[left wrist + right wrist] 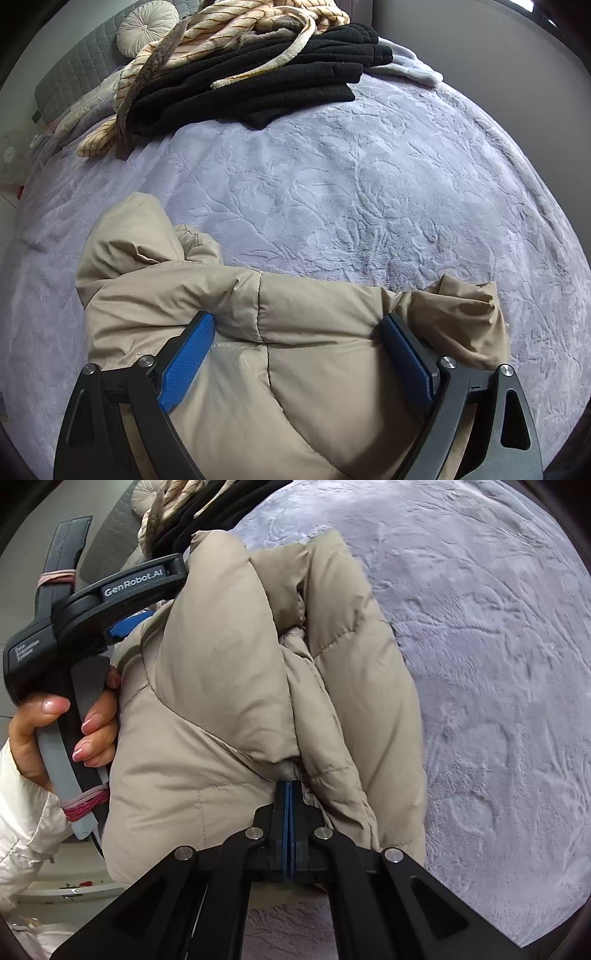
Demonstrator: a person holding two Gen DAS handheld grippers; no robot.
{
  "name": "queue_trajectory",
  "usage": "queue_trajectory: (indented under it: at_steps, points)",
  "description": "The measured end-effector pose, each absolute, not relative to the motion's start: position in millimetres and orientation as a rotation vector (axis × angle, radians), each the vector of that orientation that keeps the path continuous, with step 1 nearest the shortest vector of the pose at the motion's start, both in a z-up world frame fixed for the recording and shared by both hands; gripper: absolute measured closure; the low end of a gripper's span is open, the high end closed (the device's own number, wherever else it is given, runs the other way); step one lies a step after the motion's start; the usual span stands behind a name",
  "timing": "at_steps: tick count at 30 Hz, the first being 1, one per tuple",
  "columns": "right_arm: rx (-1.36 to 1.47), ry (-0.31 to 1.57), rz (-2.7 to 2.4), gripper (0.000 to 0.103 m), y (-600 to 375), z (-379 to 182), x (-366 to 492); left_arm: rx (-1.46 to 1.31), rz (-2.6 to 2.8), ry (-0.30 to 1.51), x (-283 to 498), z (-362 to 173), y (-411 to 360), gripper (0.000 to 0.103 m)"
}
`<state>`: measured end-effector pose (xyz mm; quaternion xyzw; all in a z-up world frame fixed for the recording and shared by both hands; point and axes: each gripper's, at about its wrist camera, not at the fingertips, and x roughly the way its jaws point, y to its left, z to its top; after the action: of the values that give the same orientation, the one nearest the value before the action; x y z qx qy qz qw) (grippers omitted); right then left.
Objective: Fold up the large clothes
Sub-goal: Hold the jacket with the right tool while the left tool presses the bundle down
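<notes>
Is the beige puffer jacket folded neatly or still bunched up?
Bunched up. The beige puffer jacket lies in puffy, uneven folds on the bedspread, not flat.

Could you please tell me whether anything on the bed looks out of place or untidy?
The striped cream blanket lies rumpled over the folded black fleece stack at the far side of the bed; the beige puffer jacket is bunched, mid-fold.

The beige puffer jacket (303,369) runs off the bottom edge of the left wrist view, its lower part unseen. In the right wrist view its bulk hides the left tongs' (122,626) pads, and whether fabric sits between the right tongs' (289,794) closed pads is unclear. The stacked black garments (258,85) lie half under a striped blanket (207,40).
</notes>
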<state>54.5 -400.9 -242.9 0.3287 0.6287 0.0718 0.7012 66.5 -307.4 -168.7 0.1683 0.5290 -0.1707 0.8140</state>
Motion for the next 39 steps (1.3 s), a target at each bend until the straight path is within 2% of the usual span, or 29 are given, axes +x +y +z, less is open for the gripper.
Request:
queue_trajectory:
  at_steps: [8,14,25,39]
  points:
    - [0.755,1.396,0.151,0.103,-393.6,-257.5,63.3,0.391,-0.341,1.131,66.6,-172.4,-312.4,0.010]
    - [0.742,1.410,0.173,0.103,-396.9,-262.7,65.5,0.403,-0.338,1.147,62.0,-153.4,-308.4,0.010]
    - [0.750,1.444,0.192,0.103,-397.3,-272.9,94.6,0.342,-0.262,1.181,48.3,-102.5,-258.2,0.010]
    - [0.734,1.484,0.180,0.103,-400.4,-266.5,117.2,0.314,-0.225,1.216,32.1,-91.5,-220.7,0.010]
